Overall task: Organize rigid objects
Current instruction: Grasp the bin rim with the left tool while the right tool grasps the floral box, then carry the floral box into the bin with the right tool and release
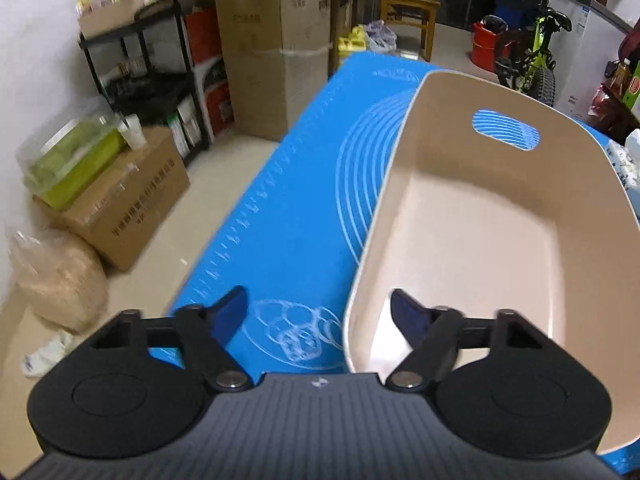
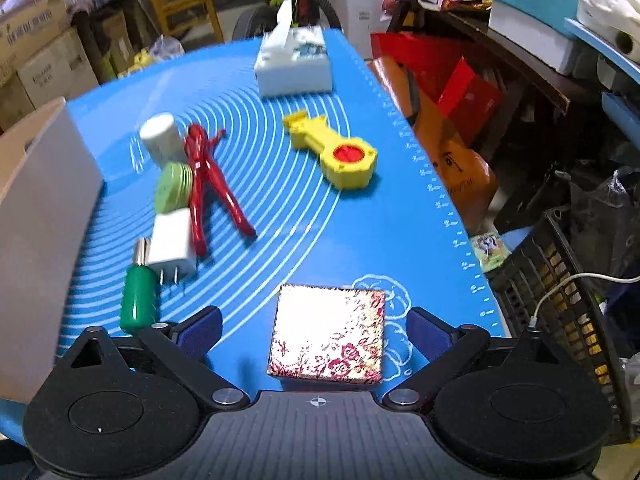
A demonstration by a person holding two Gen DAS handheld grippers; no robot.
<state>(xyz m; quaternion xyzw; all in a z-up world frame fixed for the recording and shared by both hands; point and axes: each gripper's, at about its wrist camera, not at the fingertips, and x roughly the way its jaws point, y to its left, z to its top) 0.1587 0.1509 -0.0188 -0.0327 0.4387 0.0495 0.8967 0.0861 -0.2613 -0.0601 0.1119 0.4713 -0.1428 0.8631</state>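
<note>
Blue mat (image 2: pixel 304 216) — both tools spread: right tool (image 2: pixel 316 330) straddles patterned box (image 2: pixel 328 336), perhaps untouched; left tool (image 1: pixel 318 312) spans bin (image 1: pixel 360 264) rim.

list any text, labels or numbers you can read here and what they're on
None can be read for certain.
Tall cardboard box: a short printed word, too blurred.
Low cardboard box: lines of Chinese characters, too smeared.
Blue mat: ruler ticks and numbers along its edge, too small.
Floral box: pattern only, no text.

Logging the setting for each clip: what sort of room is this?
Probably a home storage room or garage: stacked cardboard boxes, a green bicycle and a cluttered black shelf rack surround the blue-matted table.
</note>
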